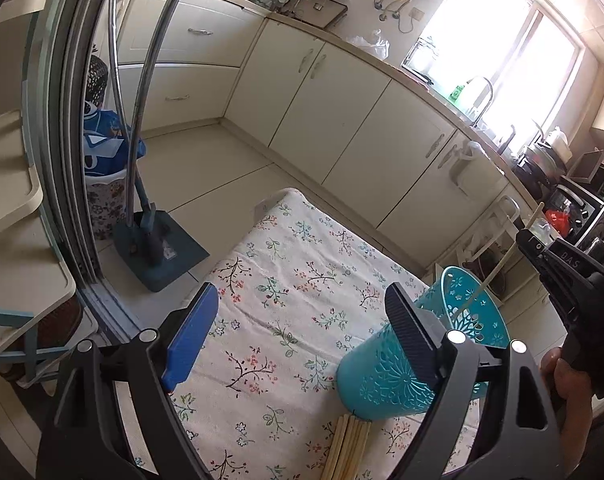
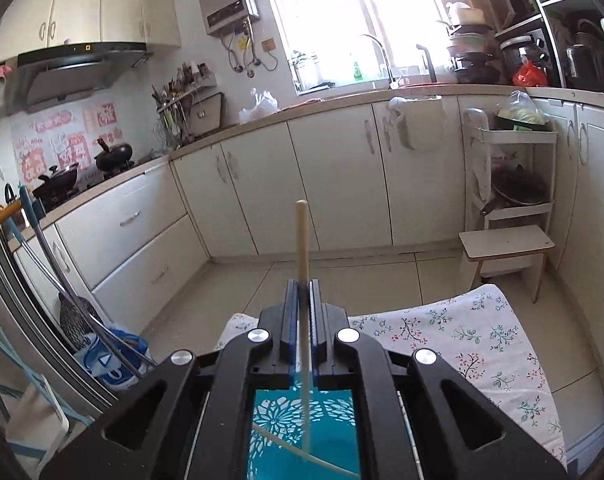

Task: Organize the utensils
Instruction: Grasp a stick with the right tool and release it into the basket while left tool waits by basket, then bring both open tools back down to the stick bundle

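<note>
A teal perforated utensil cup [image 1: 386, 376] stands on the floral tablecloth [image 1: 285, 288], its mouth up and to the right. My left gripper [image 1: 302, 312] is open, its right finger in front of the cup's wall. A bundle of pale wooden chopsticks [image 1: 348, 446] lies on the cloth just below the cup. My right gripper [image 2: 302, 292] is shut on one chopstick [image 2: 302, 240], held upright above the cup [image 2: 302, 428], its lower end reaching down into the cup. Another chopstick [image 2: 277, 442] leans inside. The right gripper shows at the right edge of the left wrist view [image 1: 530, 240].
The small table's far edge [image 1: 289, 192] drops to a tiled floor. A dustpan with broom [image 1: 157, 248] and a floral bin [image 1: 101, 208] stand left by a sliding door frame. Cabinets line the back; a white stool [image 2: 506, 248] and rack [image 2: 510, 168] stand at right.
</note>
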`<state>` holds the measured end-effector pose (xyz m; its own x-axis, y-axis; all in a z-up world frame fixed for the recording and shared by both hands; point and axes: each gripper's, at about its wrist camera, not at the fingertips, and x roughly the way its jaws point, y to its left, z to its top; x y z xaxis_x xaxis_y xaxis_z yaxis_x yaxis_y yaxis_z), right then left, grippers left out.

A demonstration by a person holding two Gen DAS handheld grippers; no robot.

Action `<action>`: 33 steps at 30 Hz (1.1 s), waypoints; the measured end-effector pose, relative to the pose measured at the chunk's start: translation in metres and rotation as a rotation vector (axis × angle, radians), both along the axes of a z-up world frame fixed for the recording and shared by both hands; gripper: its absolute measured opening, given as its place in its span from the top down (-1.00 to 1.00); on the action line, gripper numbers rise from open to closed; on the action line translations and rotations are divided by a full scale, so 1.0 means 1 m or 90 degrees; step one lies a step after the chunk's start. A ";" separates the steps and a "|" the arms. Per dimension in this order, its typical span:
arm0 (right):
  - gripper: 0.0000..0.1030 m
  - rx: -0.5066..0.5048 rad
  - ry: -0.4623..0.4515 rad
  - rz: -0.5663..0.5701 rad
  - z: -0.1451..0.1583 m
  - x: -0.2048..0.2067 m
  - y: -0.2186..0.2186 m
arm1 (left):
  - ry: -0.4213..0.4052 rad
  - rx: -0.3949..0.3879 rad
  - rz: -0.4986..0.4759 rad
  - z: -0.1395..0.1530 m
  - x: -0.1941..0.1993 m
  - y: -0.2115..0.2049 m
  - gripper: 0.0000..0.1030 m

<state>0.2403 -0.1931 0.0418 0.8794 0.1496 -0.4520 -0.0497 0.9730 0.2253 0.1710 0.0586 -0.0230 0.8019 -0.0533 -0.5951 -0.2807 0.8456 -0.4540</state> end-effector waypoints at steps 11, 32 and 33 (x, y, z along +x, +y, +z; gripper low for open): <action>0.39 0.048 -0.074 -0.020 0.026 -0.063 -0.026 | 0.008 0.005 0.008 -0.002 0.000 0.001 -0.60; 0.61 -0.057 0.266 0.071 -0.160 -0.125 0.020 | 0.096 0.060 -0.029 -0.029 0.001 0.002 -0.63; 0.61 -0.058 0.264 0.069 -0.160 -0.125 0.020 | 0.098 0.060 -0.030 -0.030 0.002 0.002 -0.63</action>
